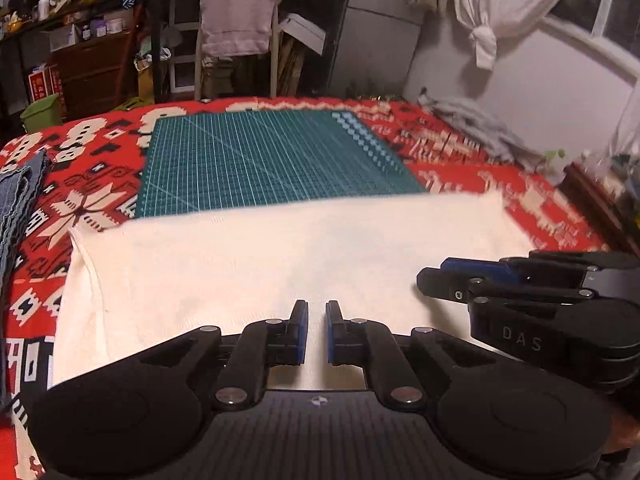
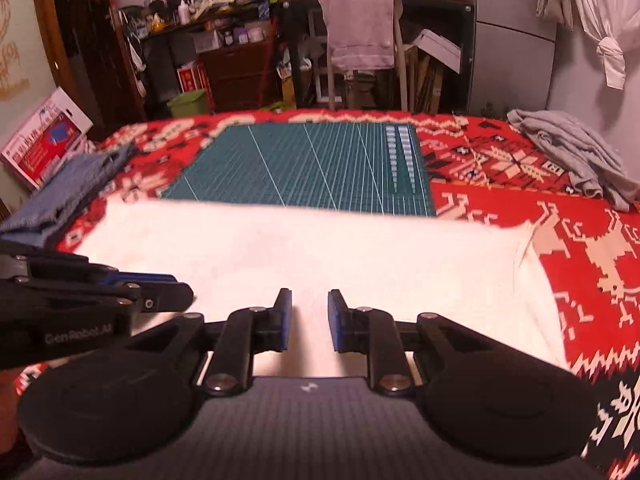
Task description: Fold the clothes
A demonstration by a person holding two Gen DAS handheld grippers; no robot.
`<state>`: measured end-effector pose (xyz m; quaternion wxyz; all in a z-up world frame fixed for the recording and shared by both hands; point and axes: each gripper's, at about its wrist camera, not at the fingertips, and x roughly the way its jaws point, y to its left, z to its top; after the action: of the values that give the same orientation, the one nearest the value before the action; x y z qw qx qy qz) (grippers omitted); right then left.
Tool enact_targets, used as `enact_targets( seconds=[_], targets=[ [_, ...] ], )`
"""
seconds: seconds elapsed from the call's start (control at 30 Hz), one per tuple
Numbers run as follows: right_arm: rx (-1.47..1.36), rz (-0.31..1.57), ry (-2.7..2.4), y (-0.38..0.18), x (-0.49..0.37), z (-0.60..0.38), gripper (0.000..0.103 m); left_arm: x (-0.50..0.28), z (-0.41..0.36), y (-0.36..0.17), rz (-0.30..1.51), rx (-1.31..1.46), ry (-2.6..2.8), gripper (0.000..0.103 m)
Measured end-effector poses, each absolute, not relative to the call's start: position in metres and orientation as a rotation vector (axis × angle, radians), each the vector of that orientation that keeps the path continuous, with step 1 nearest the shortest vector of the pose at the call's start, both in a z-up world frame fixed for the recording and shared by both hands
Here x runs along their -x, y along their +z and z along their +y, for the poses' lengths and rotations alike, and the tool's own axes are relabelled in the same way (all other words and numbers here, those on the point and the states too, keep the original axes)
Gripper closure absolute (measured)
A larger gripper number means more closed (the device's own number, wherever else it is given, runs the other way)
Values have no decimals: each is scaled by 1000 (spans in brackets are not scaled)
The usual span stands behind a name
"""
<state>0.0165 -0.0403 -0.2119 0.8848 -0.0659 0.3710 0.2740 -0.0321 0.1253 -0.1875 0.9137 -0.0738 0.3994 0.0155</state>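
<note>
A white garment (image 1: 280,260) lies flat as a wide folded band across the near part of the table, its far edge over the green cutting mat (image 1: 260,160). My left gripper (image 1: 317,314) hovers over the garment's near middle, open by a narrow gap, with only the cloth below showing between the blue pads. My right gripper (image 2: 309,304) hangs over the same garment (image 2: 320,252), open a little wider and empty. The two grippers sit close side by side: the right gripper (image 1: 424,280) shows at the right, the left gripper (image 2: 184,298) at the left.
A red patterned cloth (image 2: 580,248) covers the table under the cutting mat (image 2: 320,160). Folded blue fabric (image 2: 68,192) lies at the left edge, a crumpled grey garment (image 2: 572,148) at the far right. Behind stand a towel-draped chair (image 2: 360,24) and cluttered shelves.
</note>
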Motion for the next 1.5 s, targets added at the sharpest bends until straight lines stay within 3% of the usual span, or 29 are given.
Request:
enact_targets(
  seconds=[0.2, 0.27, 0.4, 0.63, 0.9, 1.2, 1.5],
  targets=[
    [137, 757, 507, -215, -22, -71, 84, 46, 141, -186, 818, 101, 94, 96],
    [119, 759, 484, -216, -26, -87, 85, 54, 154, -188, 825, 113, 126, 91],
    [76, 768, 445, -216, -33, -116, 98, 71, 179, -187, 829, 165, 159, 98],
    [31, 752, 402, -201, -25, -136, 96, 88, 182, -174, 812, 226, 140, 97],
    [82, 787, 549, -207, 5, -95, 95, 84, 147, -173, 830, 176, 34, 97],
    [57, 787, 468, -209, 5, -130, 100, 105, 172, -183, 867, 192, 83, 94],
    [-10, 782, 408, -200, -5, -155, 94, 116, 179, -173, 841, 243, 128, 94]
  ],
)
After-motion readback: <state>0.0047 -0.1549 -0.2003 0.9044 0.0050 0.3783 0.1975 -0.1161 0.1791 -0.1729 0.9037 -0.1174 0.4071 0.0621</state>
